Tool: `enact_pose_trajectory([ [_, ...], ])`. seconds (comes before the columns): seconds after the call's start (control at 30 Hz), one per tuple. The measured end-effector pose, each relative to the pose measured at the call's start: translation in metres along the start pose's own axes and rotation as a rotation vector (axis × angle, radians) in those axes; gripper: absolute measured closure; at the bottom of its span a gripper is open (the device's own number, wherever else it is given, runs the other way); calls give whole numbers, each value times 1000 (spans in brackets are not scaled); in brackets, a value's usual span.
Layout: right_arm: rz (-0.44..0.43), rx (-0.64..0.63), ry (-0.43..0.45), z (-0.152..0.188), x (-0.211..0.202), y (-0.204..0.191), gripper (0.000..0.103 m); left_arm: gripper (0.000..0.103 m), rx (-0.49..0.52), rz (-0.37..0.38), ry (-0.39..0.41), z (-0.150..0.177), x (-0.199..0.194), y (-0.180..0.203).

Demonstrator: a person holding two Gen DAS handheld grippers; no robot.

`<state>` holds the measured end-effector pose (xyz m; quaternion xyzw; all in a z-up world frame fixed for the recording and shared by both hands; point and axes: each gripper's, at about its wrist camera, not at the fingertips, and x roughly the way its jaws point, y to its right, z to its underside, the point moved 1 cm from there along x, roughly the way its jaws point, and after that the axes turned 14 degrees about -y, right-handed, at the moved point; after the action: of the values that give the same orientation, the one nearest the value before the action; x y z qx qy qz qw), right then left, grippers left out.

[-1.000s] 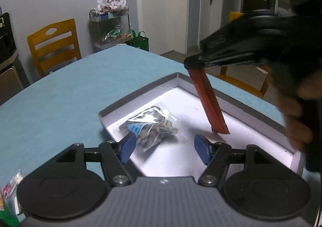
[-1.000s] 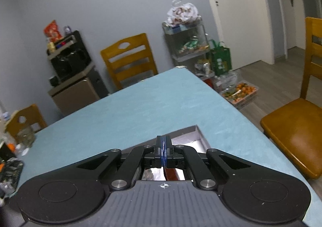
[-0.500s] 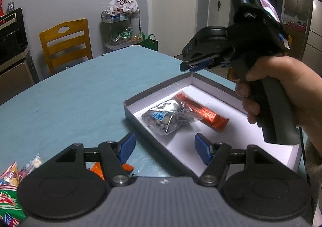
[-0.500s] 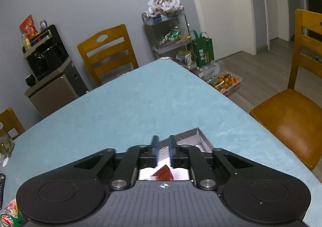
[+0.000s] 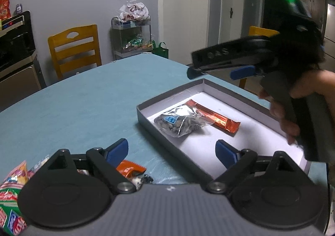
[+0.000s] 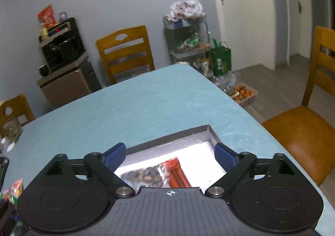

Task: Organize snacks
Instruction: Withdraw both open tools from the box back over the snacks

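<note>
at lower left of the left wrist view, the loose orange foil snack packet (image 5: 129,170) lies on the teal worktop (image 5: 83,106) under my left tongs (image 5: 171,150), just opened wide and empty, nearer than my right tongs (image 6: 170,155), just sprung wide above the grey shallow box (image 5: 146,119).

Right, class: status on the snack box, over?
Both tools open, empty: left, right. Red bar, nut bag in box. Nothing blocking.
</note>
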<state>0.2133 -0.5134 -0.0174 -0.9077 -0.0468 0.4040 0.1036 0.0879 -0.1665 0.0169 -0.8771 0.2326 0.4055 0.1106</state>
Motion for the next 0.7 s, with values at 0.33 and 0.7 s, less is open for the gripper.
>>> enact_pose_trajectory([
  [0.33,0,-129,141,40,-53,-39,0,9,-34,-26,40,34,-42,-25],
  [0.7,-117,-187,160,73,-84,-73,0,5,-131,-130,69,94,-100,-75],
])
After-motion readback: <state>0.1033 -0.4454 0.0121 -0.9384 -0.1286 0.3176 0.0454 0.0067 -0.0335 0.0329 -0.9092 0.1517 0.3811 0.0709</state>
